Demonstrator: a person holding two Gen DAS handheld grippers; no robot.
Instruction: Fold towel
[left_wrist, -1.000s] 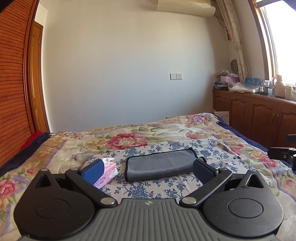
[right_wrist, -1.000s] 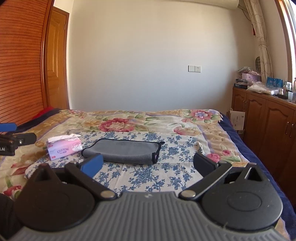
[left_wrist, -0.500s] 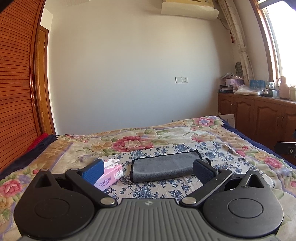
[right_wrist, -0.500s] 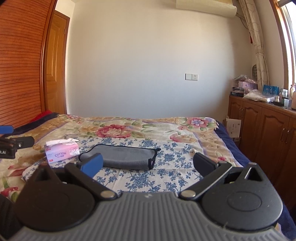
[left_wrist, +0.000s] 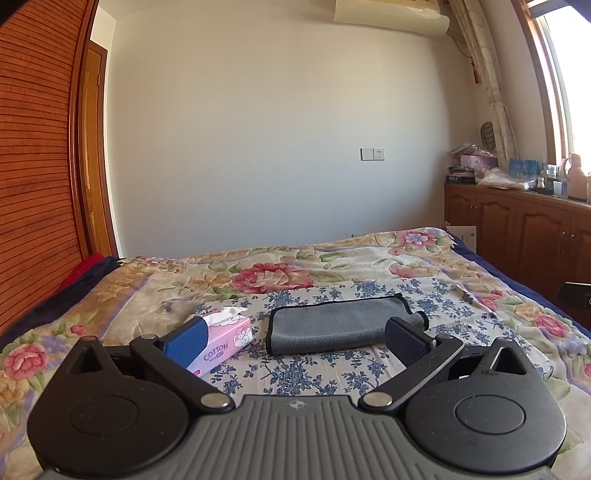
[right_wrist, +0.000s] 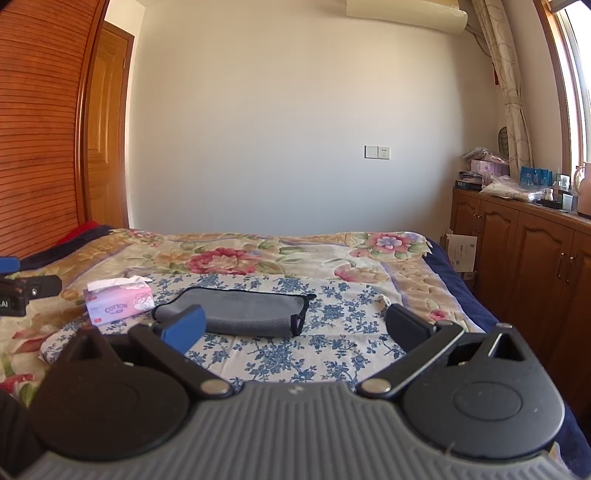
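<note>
A grey towel (left_wrist: 332, 325) with a black edge lies folded into a long strip on the blue-flowered cloth (left_wrist: 295, 369) on the bed. It also shows in the right wrist view (right_wrist: 243, 314). My left gripper (left_wrist: 295, 341) is open and empty, held back from the towel and above the bed. My right gripper (right_wrist: 295, 328) is open and empty, also short of the towel. The left gripper shows at the left edge of the right wrist view (right_wrist: 22, 291).
A pink tissue box (left_wrist: 221, 341) stands left of the towel, and shows in the right wrist view (right_wrist: 118, 301). The floral quilt (left_wrist: 277, 273) covers the bed. Wooden cabinets (right_wrist: 535, 266) with clutter on top stand at the right. A slatted wardrobe (left_wrist: 33, 184) is on the left.
Both grippers have tilted up and drawn back from the towel, so it sits lower and smaller in view. Both stay open. The towel has not moved.
</note>
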